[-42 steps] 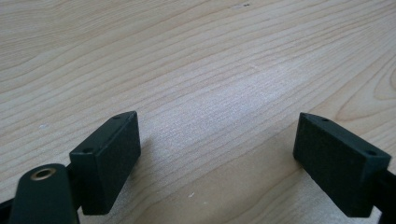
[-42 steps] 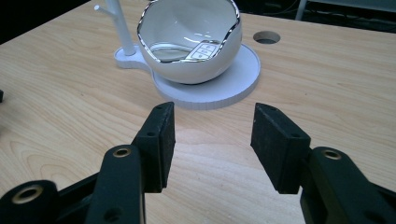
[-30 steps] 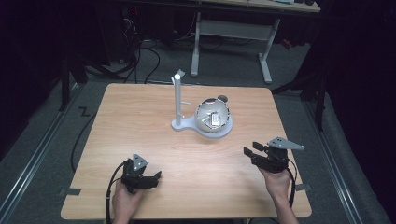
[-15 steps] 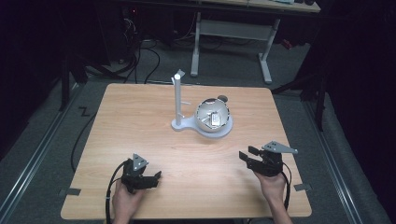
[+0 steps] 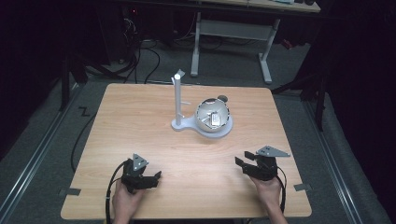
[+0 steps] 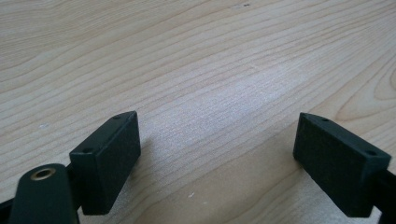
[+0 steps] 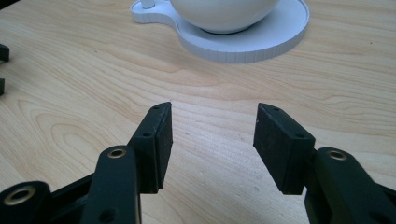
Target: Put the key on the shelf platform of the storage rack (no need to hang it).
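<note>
**Both grippers empty, bowl far off**

My right gripper (image 5: 246,164) and left gripper (image 5: 150,178) gape wide, holding nothing. The bowl (image 5: 212,117) sits mid-table on its white stand (image 5: 178,100). A careless reach could topple that post.

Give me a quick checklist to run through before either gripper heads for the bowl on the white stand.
1. Left gripper jaws apart, nothing between them: ok.
2. Right gripper jaws apart, nothing between them; they have just been opening: ok.
3. Bowl seated on the white stand, whose post stands upright: ok.
4. Bare wood of the table between both grippers and the stand: ok.
5. What the small pale item inside the bowl is: cannot tell.
6. Whether the dark round thing behind the bowl touches it: cannot tell.
</note>
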Demonstrator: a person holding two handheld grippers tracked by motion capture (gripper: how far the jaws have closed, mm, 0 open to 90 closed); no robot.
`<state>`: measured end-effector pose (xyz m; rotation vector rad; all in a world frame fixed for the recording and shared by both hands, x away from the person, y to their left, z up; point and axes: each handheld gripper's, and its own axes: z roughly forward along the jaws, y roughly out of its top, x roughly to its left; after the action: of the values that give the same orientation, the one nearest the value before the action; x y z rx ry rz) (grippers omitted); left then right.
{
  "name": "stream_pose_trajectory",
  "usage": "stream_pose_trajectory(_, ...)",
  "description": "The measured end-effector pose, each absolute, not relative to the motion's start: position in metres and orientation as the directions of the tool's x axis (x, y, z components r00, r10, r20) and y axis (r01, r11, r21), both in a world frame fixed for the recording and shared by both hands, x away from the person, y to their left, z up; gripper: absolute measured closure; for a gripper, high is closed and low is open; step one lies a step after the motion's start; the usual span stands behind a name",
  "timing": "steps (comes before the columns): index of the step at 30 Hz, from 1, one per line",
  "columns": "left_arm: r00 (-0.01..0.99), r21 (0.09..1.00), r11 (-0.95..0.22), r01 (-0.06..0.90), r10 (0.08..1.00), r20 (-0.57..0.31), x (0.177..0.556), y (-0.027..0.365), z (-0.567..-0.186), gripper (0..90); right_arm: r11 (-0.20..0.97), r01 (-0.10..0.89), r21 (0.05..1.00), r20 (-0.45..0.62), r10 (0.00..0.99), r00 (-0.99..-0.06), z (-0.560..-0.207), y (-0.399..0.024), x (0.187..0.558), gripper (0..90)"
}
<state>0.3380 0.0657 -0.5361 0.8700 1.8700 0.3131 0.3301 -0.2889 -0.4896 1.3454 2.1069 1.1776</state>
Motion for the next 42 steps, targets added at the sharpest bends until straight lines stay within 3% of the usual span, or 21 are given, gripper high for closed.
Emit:
stream_pose_trajectory(22,-0.234,0.563,0.707,0.427,0.688,-0.687,0.338,0.066,-0.536,15.1,0.240,0.594,0.768,0.080,0.884,-0.461,-0.517,-0.276,0.324,45.7)
stream_pose_trajectory(42,-0.234,0.564,0.708,0.426,0.688,-0.687,0.338,0.066,-0.536,15.1,0.343,0.579,0.740,-0.030,0.876,-0.481,-0.529,-0.255,0.322,44.7)
